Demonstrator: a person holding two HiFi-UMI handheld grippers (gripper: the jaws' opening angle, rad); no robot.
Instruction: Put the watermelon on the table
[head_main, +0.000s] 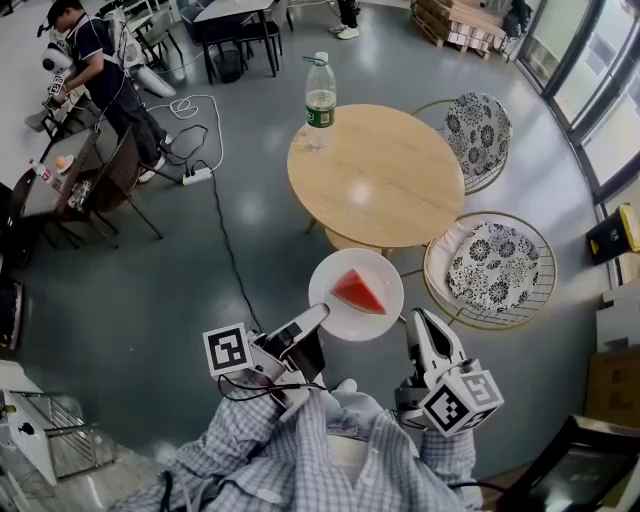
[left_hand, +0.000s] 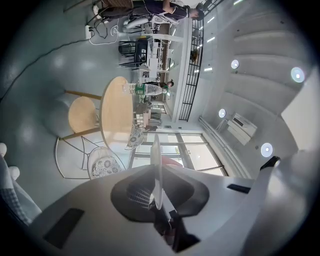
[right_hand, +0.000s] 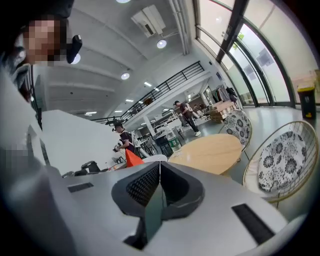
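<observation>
The job is only partly done: the watermelon is lifted and riding on a plate, but it is not yet on the table. In the head view the plate hangs in the lower middle of the frame, over the grey floor, just short of the table's near edge. The round wooden top fills the upper middle, bare apart from a water bottle at its far left edge. What is left, as I judge it, is to carry the plate forward over the top, lower it flat and let go.

My left gripper has the plate by its near left rim. In the left gripper view the rim runs edge-on between the jaws, which are nipped down on it with only the plate's thickness between them. My right gripper sits at the lower right, beside the plate but apart from it. Its jaws are pressed together with nothing between them.

The watermelon is a single wedge, bright red flesh with a thin pale rind along one side. It lies flat a little right of the plate's centre. The plate is plain white and round, and looks roughly level. Held by one edge only, I would expect it to tip easily. Two wire chairs with patterned cushions stand at the right of the table.
</observation>
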